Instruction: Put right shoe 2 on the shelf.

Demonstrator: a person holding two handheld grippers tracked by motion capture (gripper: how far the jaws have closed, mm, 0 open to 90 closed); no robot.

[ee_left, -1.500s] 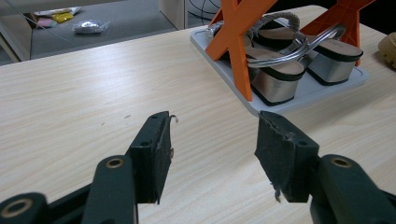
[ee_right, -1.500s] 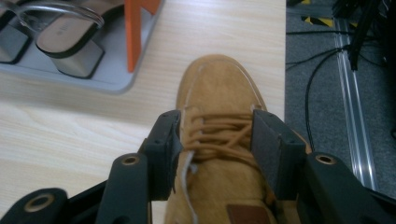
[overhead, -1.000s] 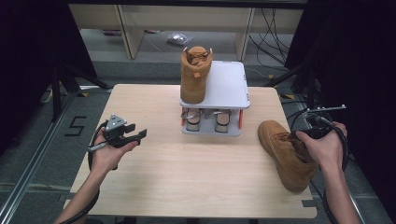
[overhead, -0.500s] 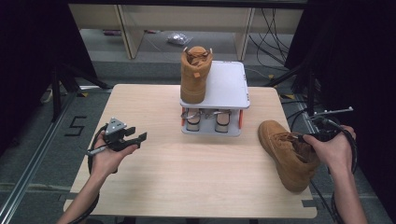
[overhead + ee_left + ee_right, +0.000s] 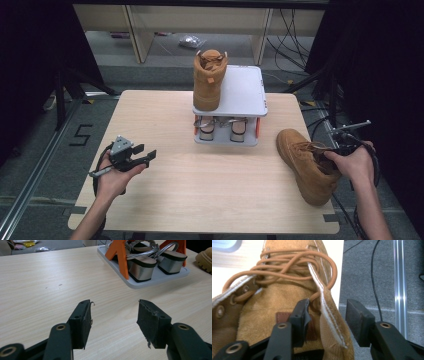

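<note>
Right now your right tongs (image 5: 325,315) straddle the collar edge of the tan boot (image 5: 306,164) lying at the desk's (image 5: 165,117) right edge; the jaws have just been closing, with the boot's upper flap between them, one pad inside the opening and the other outside, not yet pressing. Your left tongs (image 5: 113,322) stand apart with nothing between them, low over bare wood at the desk's left. Farther back, a second boot (image 5: 208,79) stands upright on the grey rack (image 5: 242,92), silver heeled shoes (image 5: 150,265) beneath.
</note>
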